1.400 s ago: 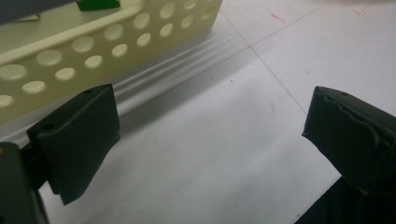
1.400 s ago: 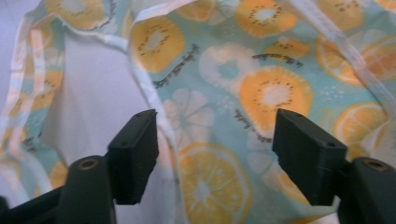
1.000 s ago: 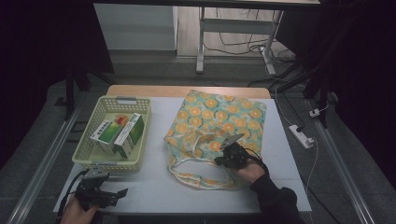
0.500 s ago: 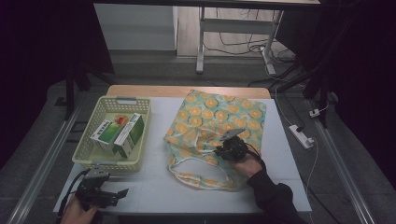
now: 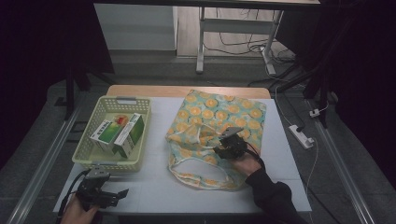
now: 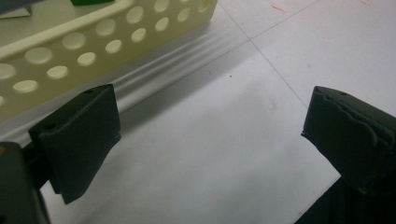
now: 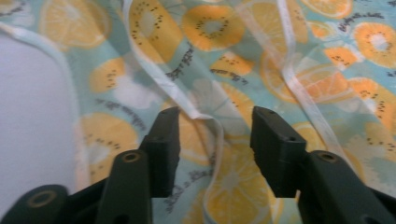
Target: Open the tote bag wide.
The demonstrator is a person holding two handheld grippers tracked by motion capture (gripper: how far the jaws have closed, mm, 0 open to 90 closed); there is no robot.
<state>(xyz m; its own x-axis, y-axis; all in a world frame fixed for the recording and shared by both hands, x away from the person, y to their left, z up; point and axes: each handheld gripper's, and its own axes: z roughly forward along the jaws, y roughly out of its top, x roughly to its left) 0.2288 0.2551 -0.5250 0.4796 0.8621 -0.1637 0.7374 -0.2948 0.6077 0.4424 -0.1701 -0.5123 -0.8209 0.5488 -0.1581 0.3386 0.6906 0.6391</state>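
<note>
Fruit-print tote bag [image 5: 219, 128] lies flat mid-table, mouth toward me, white handle strap [image 7: 212, 135] looping between my right gripper [image 7: 215, 140] jaws, which have just been opening; pads clear of the strap, nothing gripped. Bag looks light, limp, thin cloth, likely to slide and bunch, so I'd pinch the handle or mouth hem. Left gripper [image 6: 210, 135] rests open, empty, beside the yellow basket [image 5: 88, 149] holding green cartons [image 5: 119, 133].

no legible text on boxes [image 5: 117, 133] or bag [image 5: 219, 122]
</note>
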